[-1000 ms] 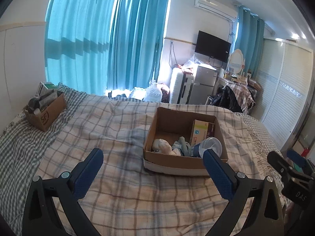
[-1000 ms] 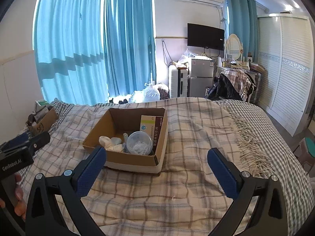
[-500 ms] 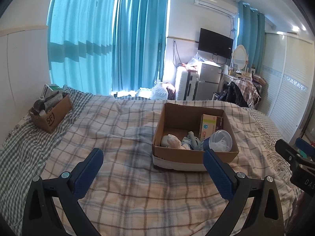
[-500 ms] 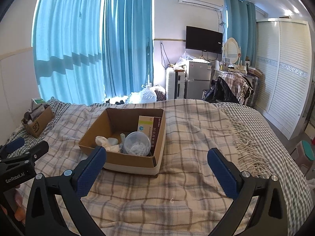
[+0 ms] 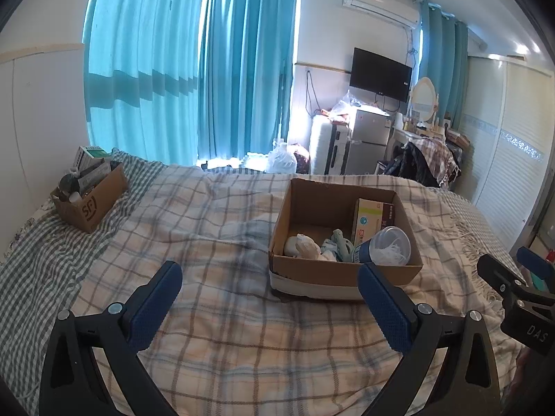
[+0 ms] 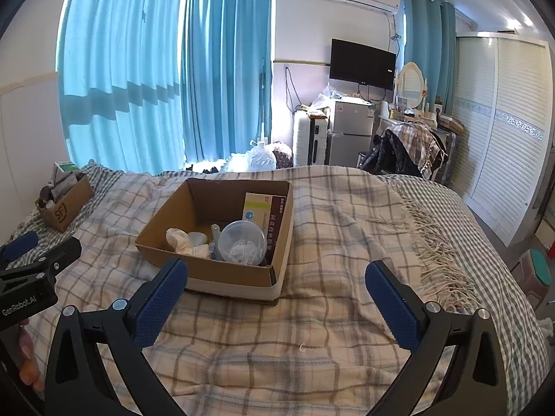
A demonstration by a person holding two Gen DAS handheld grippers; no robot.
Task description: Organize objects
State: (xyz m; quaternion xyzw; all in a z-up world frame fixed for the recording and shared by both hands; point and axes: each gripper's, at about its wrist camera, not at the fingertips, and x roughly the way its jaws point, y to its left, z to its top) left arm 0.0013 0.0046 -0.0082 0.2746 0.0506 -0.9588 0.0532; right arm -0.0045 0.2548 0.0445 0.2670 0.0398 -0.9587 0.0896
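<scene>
An open cardboard box (image 5: 333, 274) sits on the plaid bedspread; it also shows in the right wrist view (image 6: 163, 222). In it lie a clear plastic cup (image 5: 390, 246), a flat carton (image 5: 373, 215), a white crumpled wad (image 5: 303, 244) and a pale green item (image 5: 340, 242). A second, smaller box marked SF (image 5: 92, 204) holds several items at the far left of the bed. My left gripper (image 5: 270, 306) is open and empty, short of the big box. My right gripper (image 6: 277, 303) is open and empty, just right of that box.
The plaid blanket (image 6: 329, 346) covers the bed, with a fringed edge (image 6: 433, 242) at the right. Blue curtains (image 5: 194, 69), a fridge (image 6: 350, 131), a TV and a white wardrobe (image 6: 503, 131) stand beyond the bed.
Both views have shifted slightly; the big box now sits a little nearer and lower in the left wrist view. Both grippers stay open and empty.
</scene>
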